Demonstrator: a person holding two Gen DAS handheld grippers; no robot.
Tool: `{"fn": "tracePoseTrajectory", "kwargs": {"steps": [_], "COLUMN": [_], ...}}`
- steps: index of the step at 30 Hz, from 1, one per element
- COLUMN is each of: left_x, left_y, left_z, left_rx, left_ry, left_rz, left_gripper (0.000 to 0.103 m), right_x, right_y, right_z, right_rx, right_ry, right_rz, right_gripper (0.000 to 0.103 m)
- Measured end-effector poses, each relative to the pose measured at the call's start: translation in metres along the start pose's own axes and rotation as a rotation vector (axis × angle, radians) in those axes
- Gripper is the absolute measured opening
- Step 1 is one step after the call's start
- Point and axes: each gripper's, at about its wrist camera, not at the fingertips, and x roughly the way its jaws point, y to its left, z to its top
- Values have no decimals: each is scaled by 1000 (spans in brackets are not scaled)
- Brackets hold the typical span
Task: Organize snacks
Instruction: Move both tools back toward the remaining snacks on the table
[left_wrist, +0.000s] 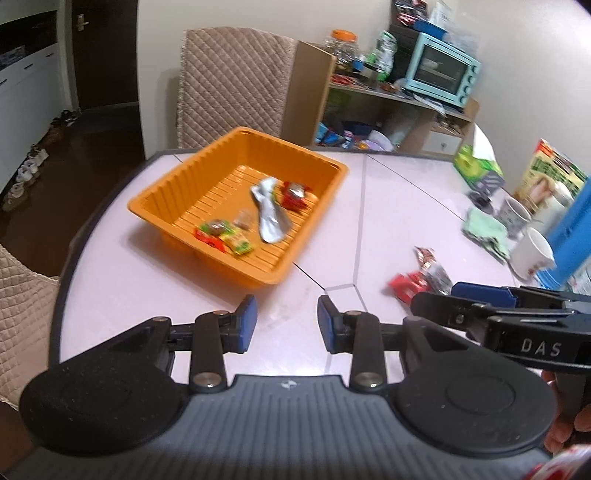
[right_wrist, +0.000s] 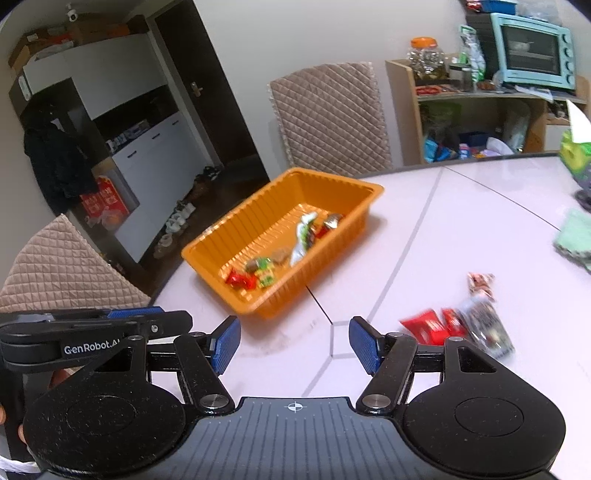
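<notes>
At about 2 o'clock from your right claw (right_wrist: 294, 345), the loose snack packets (right_wrist: 456, 325) lie on the table (right_wrist: 461, 229). They look light and crinkly, probably slippery, so pinch one by its sealed edge. Both claws are released, nothing held; left claw (left_wrist: 285, 322) narrower. The orange tray (right_wrist: 221, 266) sits at 11.

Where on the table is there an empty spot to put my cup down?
The table is bare between the orange tray and the loose snack packets, and behind those packets. The strip in front of the tray is bare too. It is crowded at the far right, around the mugs and the green cloth.
</notes>
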Motion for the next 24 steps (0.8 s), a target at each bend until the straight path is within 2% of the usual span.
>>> {"fn": "tracePoseTrajectory", "kwargs": {"steps": [12,24], "left_x": [-6,9], "left_y": [-44,-79], "left_z": [-25,-39], "left_rx": [62,128], "left_ry": [34,92], "left_rz": [-50,-97], "left_gripper": [32,32], "right_x": [-42,-61], "right_y": [-27,-55], "right_z": [-40,-59], "right_rx": [33,70], "right_ry": [24,49], "right_rz": [-107,-170], "right_gripper": [65,65]}}
